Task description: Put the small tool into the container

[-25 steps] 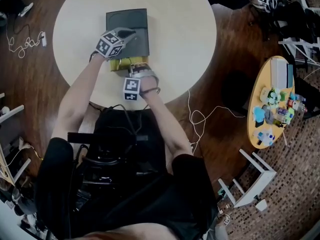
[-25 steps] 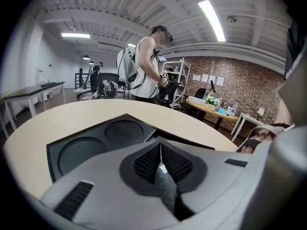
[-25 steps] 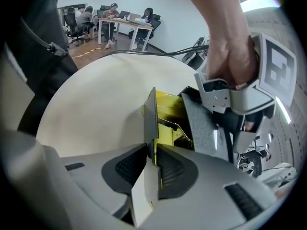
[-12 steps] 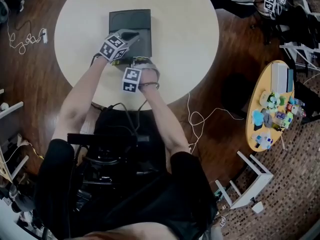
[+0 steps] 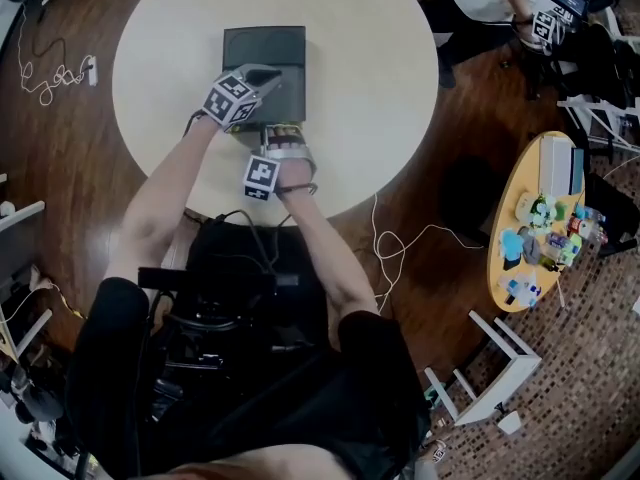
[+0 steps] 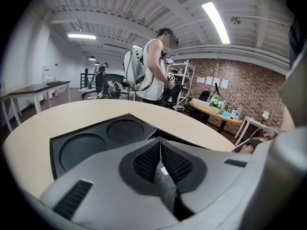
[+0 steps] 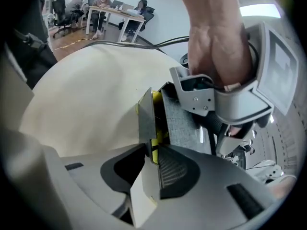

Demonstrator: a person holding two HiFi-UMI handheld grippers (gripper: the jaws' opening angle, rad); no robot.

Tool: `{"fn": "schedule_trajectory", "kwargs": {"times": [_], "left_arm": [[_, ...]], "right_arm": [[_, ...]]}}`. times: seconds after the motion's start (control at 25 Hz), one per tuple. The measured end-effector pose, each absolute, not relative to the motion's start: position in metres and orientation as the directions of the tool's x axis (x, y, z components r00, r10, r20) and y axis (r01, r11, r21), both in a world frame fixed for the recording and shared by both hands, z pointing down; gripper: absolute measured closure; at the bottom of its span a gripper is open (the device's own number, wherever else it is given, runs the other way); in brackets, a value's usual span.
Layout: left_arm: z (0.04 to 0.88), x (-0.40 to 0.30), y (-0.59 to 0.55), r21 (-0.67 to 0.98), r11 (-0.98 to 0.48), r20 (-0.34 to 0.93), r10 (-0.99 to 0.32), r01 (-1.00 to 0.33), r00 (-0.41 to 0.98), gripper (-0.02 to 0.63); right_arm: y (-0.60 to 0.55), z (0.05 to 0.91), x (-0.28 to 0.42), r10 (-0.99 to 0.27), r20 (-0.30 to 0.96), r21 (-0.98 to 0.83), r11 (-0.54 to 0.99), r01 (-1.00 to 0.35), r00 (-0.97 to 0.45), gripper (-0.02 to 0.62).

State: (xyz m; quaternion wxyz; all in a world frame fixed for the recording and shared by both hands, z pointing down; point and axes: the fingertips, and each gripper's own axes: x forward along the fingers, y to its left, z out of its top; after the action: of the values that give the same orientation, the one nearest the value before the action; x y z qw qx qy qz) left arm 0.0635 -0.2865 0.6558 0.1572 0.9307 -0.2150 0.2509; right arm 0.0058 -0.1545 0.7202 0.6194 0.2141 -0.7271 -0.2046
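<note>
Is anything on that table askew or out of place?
Nothing spilled or broken. Only the flap of the yellow-lined box stands open, between the right gripper's jaws, which have just been opening. The left gripper clamps grey felt.

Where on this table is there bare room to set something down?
Bare: the table right of the black tray, the strip left of it, the far rim beyond it. Crowded: the tray's near edge, around the grey case.

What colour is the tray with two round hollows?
Dark grey; the tray shows best in the left gripper view.
</note>
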Motion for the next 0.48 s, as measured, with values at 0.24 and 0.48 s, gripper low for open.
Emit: {"fn": "schedule_trajectory", "kwargs": {"times": [0.24,0.48], "left_arm": [[0.66,0.0652,-0.2827,0.162,-0.861,0.542,-0.33,-0.482,0.773,0.597],[0.658,0.0624,-0.2834,0.156,-0.866,0.541,-0.328,-0.475,0.775,0.597]], "right_arm": [[-0.1527,0.7184,0.0091,-0.565,0.819,0.562,0.825,-0.06,-0.103,0.511],[-0.1548,0.7149,0.0063,-0.605,0.793,0.601,0.796,-0.072,-0.077,0.508]]}}
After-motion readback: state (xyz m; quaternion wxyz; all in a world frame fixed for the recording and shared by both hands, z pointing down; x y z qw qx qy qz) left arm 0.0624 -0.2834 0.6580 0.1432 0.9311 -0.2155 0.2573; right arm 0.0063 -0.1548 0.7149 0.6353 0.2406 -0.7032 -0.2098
